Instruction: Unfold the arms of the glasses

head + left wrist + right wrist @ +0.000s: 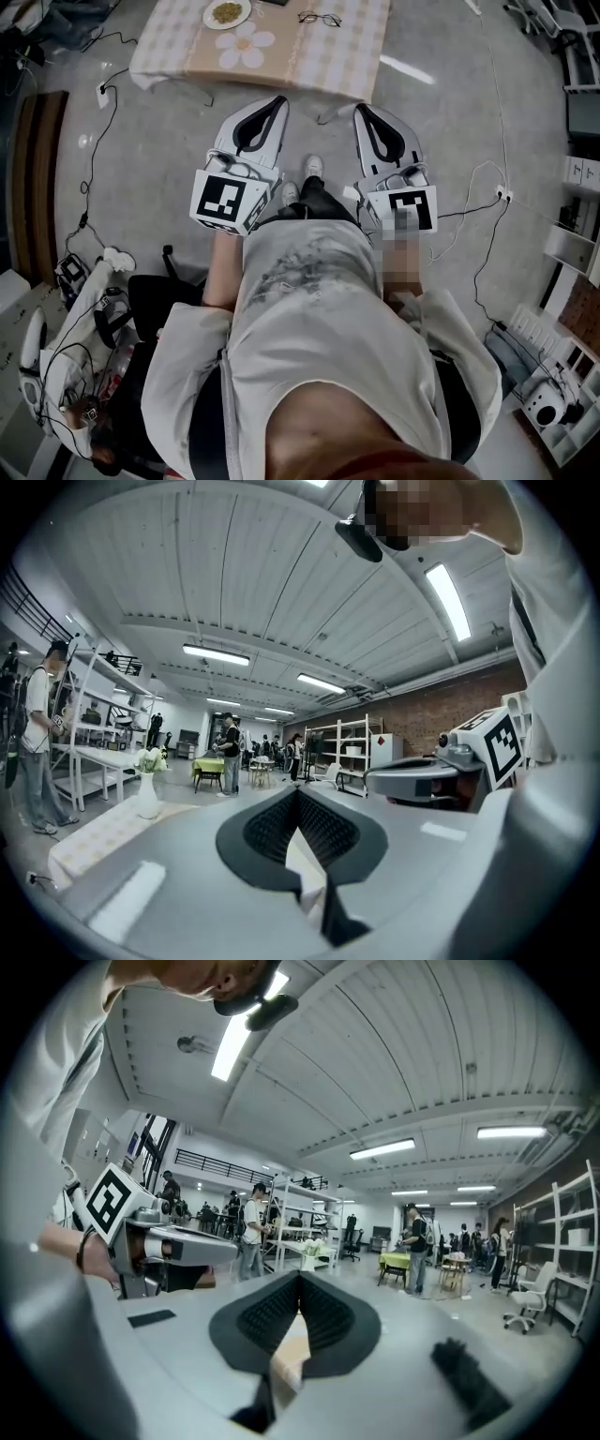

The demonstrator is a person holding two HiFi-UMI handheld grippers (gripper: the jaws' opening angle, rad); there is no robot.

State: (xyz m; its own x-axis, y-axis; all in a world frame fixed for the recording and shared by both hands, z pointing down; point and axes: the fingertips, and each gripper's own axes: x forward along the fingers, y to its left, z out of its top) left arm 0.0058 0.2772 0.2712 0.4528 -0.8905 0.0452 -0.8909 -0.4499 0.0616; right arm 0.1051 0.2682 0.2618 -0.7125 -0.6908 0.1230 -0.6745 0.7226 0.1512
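Observation:
A pair of thin-framed glasses point(320, 19) lies on the checked tablecloth of a table point(356, 66) at the top of the head view, far ahead of both grippers. My left gripper point(277, 101) and my right gripper point(360, 110) are held side by side over the floor, short of the table, pointing toward it. Both are shut with nothing between the jaws. In the left gripper view the jaw tips point(298, 791) meet, and the right gripper view shows its tips point(300, 1277) closed too. Neither gripper view shows the glasses.
On the table sit a plate of food point(227, 13) and a flower-shaped mat point(246, 45). Cables point(92, 159) run across the floor at left. Equipment point(66, 366) stands at lower left, white shelving point(574, 244) at right. People and shelves point(84, 752) fill the room beyond.

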